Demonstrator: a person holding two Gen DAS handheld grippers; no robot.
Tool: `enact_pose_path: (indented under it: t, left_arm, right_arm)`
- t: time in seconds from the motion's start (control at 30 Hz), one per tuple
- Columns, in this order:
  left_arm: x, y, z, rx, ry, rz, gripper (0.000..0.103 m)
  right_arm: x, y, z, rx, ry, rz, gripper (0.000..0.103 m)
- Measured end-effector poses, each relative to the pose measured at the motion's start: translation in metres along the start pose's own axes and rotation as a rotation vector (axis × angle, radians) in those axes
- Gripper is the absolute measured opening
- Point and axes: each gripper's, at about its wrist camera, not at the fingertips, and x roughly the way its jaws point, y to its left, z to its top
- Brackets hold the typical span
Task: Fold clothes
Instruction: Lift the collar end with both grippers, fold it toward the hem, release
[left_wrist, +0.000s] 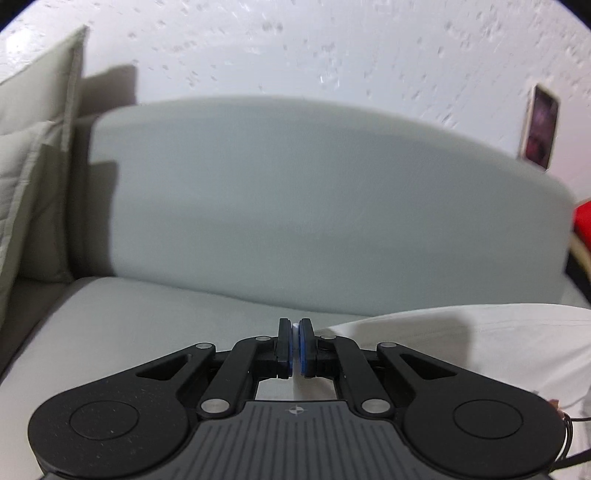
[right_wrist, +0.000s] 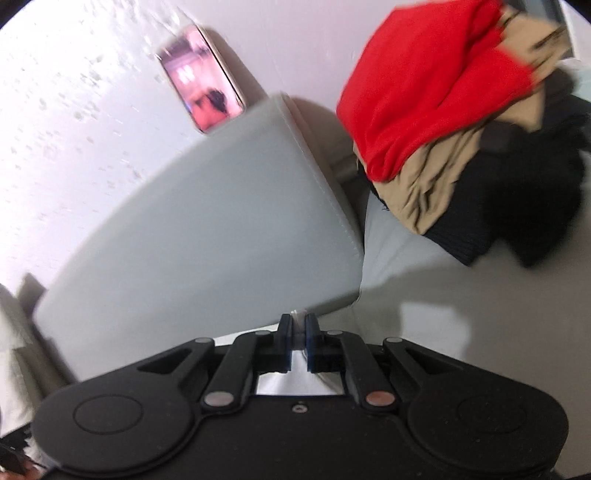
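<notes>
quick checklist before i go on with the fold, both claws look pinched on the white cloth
1. Left claw shut on the white garment: ok, white fabric shows between its pads.
2. Right claw shut on white fabric: ok, though which garment cannot tell.
3. Both ends on the same garment: cannot tell.
4. Sofa seat ahead free for laying down: ok.
5. Pile of clothes apart from the right claw: ok.
6. Garment hanging flat, untwisted: cannot tell, mostly hidden.
</notes>
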Motion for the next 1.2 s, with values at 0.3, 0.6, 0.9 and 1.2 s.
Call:
enact_pose_path:
  t: [0.3,0.6,0.9,1.2]
  left_arm:
    - [-0.07,0.007,-0.079,-0.064,0.229,0.053,0.003]
    - [-0.111,-0.017,-0.117,0.048,0.25,0.191,0.004]
    - [-0.165,-0.022,-0.157,0.133,0.211,0.183,0.004]
    - [-0.154,-0.034,-0.196,0.179,0.348,0.246,0.004]
  right_arm:
    - [-0.087,-0.028,-0.048,0.139,0.147,-0.061,0.007]
    - [-0.119,-0.035,-0.097,0.108,0.219,-0.108,0.007]
    - [-0.162,-0.03,-0.121,0.044,0.182,-0.106,0.007]
    - [-0.148,-0.052,-0.165,0.082,0.262,-0.248,0.006]
